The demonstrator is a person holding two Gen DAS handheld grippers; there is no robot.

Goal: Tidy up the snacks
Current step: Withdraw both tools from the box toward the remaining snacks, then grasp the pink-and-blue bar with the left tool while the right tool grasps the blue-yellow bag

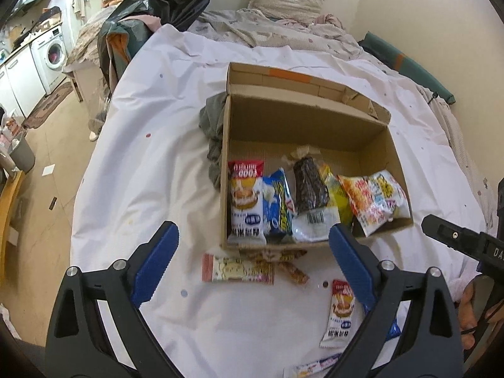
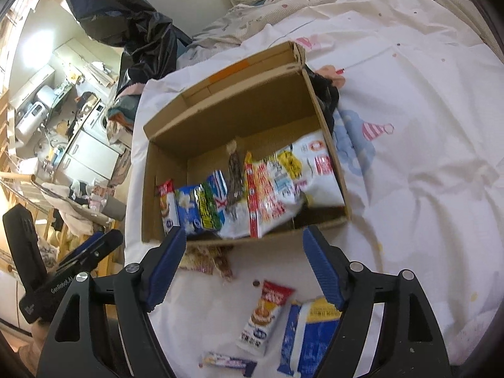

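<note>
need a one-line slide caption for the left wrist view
Open left gripper hovers over loose snack packets on the white sheet, facing a cardboard box already lined with snacks.

A box (image 1: pixel 308 126) sits on the bed (image 1: pixel 157 157), snack packets (image 1: pixel 245 201) lined along its near wall. Just before the box lie two bars (image 1: pixel 237 268); nearer, to the right, a packet (image 1: pixel 338 313). A cloth (image 1: pixel 214 138) lies against the box's left side.
</note>
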